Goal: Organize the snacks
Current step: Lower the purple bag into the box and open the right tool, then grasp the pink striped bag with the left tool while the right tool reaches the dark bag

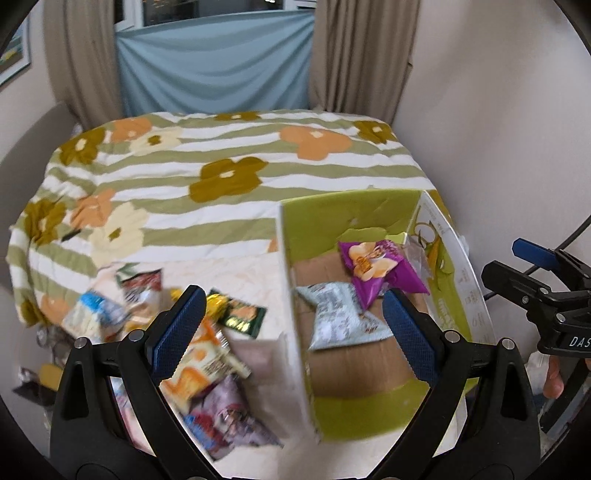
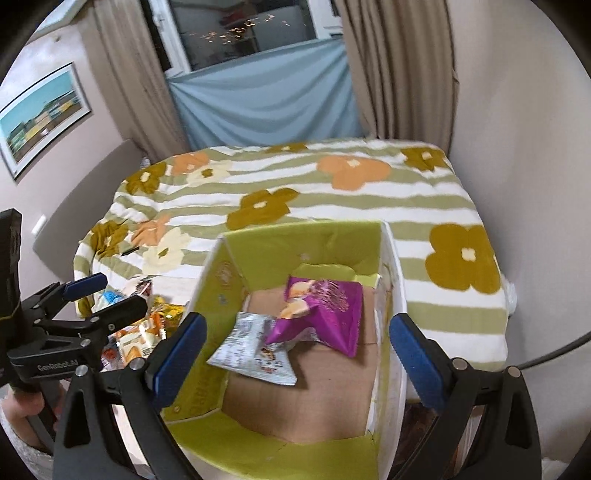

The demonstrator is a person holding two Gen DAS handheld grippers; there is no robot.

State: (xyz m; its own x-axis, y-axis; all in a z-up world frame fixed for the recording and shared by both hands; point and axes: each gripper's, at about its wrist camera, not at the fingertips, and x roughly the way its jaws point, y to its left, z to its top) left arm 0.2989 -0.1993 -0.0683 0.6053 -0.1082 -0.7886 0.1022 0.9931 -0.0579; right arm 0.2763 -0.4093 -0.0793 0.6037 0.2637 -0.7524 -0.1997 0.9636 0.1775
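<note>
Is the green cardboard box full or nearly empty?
Nearly empty: the green cardboard box holds only a purple snack bag and a pale grey packet; brown floor shows.

A home bedroom: a bed (image 2: 424, 206) with a flowered, striped quilt fills the middle, beige curtains (image 2: 399, 70) frame the far window (image 2: 243, 29), and a framed picture (image 2: 40, 114) hangs left.
</note>
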